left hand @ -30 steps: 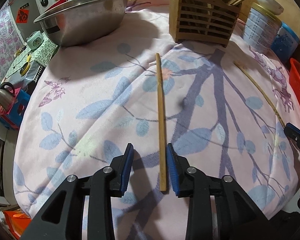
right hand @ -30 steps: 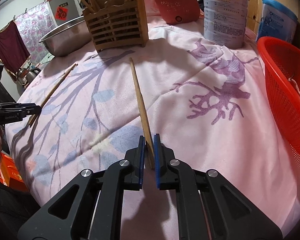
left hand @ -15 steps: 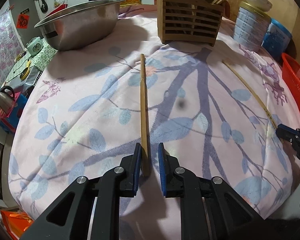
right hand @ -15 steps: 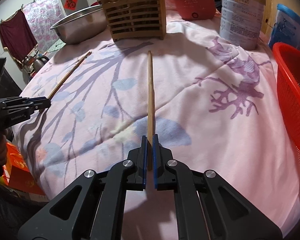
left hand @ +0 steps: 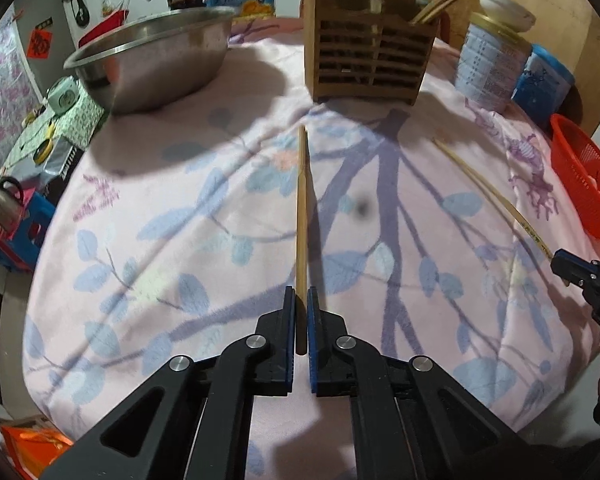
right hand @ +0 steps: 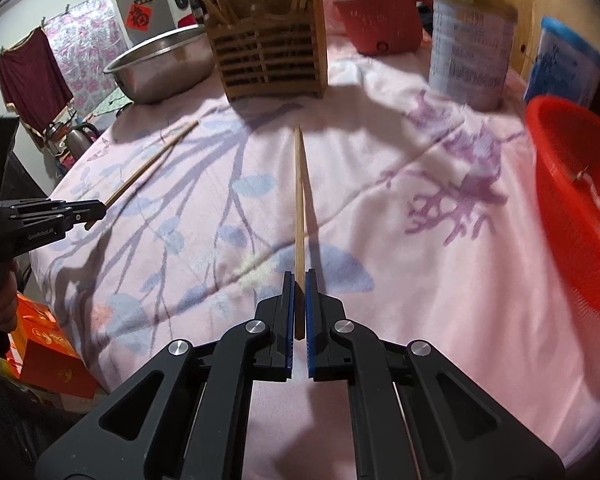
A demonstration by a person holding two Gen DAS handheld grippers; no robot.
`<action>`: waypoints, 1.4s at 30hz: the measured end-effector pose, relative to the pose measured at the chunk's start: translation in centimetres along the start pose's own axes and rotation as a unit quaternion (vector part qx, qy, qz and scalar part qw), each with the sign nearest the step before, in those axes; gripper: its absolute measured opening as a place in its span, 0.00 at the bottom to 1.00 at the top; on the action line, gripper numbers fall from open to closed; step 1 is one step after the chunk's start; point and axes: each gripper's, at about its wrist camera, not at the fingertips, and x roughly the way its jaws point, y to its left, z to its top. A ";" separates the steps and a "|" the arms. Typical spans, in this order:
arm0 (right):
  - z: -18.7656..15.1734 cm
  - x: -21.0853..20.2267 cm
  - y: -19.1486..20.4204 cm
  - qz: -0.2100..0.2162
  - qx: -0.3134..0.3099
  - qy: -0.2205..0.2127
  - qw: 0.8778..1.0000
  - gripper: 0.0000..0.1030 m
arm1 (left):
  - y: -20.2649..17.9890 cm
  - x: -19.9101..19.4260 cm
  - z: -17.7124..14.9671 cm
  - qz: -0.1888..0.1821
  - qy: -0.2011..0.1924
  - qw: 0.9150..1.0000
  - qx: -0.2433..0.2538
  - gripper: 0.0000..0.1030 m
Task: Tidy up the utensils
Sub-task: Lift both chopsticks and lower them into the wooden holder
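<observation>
Altogether two grippers [left hand: 300,304] [right hand: 299,284], seemingly each clamping one chopstick [left hand: 302,208] [right hand: 299,200].

Lived-in home, dining/kitchen corner. Evidence: round table under floral pink cloth [left hand: 148,208]; steel basin [left hand: 152,60] upper left; wooden chopstick holder [left hand: 368,64] top centre; milk-powder tin [left hand: 492,68]; kettle [left hand: 4,204] left edge; garment on line [right hand: 32,76] upper left.

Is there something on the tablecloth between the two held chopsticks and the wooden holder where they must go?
Nothing visible blocks the way. Between each chopstick and the wooden holder lies only bare tablecloth. The steel bowl and the tin can stand off to the sides.
</observation>
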 end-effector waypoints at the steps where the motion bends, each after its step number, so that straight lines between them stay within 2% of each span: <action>1: 0.4 -0.4 0.0 -0.002 0.000 -0.007 1.000 0.06 | 0.0 -0.7 0.6 0.000 -0.010 1.000 0.004 0.06; 11: 5.3 -5.3 0.1 -0.018 -0.002 -0.111 0.994 0.06 | -0.4 -6.2 5.7 -0.006 -0.098 0.995 0.016 0.06; 17: 8.3 -7.4 1.0 -0.019 -0.018 -0.161 0.987 0.06 | -0.8 -10.6 9.7 -0.025 -0.157 0.987 0.027 0.06; 21: 9.7 -8.5 2.0 -0.009 -0.030 -0.184 0.982 0.06 | -0.9 -13.0 11.2 -0.031 -0.182 0.982 0.029 0.06; 27: 10.1 -8.0 3.1 0.001 -0.046 -0.179 0.983 0.06 | -0.7 -12.2 10.7 -0.040 -0.164 0.986 0.017 0.06; 33: 10.2 -7.6 3.3 0.010 -0.044 -0.173 0.984 0.07 | -0.2 -9.4 9.5 -0.046 -0.121 0.992 -0.004 0.06; 42: 10.3 -6.6 3.0 0.020 -0.044 -0.163 0.985 0.07 | -1.4 -9.1 9.6 -0.044 -0.124 0.991 0.014 0.06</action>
